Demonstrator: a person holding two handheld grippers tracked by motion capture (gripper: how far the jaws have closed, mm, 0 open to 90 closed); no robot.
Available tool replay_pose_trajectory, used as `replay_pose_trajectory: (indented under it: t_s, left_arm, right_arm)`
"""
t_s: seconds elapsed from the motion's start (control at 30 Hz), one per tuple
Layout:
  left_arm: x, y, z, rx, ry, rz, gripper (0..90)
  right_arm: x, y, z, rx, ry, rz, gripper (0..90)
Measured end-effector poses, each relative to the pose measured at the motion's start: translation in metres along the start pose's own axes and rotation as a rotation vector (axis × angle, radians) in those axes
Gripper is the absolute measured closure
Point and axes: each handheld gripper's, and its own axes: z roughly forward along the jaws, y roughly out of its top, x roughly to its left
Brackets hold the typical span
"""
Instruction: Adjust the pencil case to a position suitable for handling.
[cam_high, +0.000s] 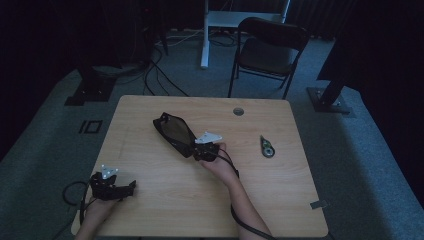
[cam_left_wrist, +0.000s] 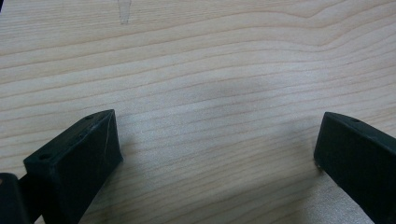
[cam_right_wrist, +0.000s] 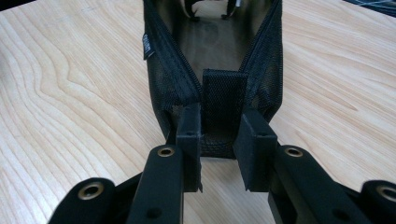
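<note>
Right gripper (cam_right_wrist: 218, 154) pinching the end tab of the black mesh pouch (cam_high: 173, 132)

The pouch is lying open-mouthed near the middle of the wooden table (cam_high: 150, 210), jaws clenching its fabric tab. The left gripper (cam_high: 131, 187) is resting near the front-left edge, jaws spread wide, grasping nothing. A small tape dispenser (cam_high: 267, 148) is sitting well apart toward the right. A chair (cam_high: 270, 47) is standing beyond the table's far edge.

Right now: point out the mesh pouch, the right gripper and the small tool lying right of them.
mesh pouch (cam_high: 173, 131), high view, on its open mesh side.
right gripper (cam_right_wrist: 218, 135), right gripper view, midway between its fingertips, at the pouch's end tab.
small tool (cam_high: 267, 147), high view, on its middle.
</note>
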Motion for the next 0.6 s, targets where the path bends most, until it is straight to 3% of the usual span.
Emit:
replay_pose_trajectory:
  t_s: [0.6]
  left_arm:
    - [0.0, 0.0, 0.0, -0.001, 0.0, 0.0, 0.6]
  right_arm:
    - [-0.025, -0.029, -0.041, -0.015, -0.069, 0.057, 72.9]
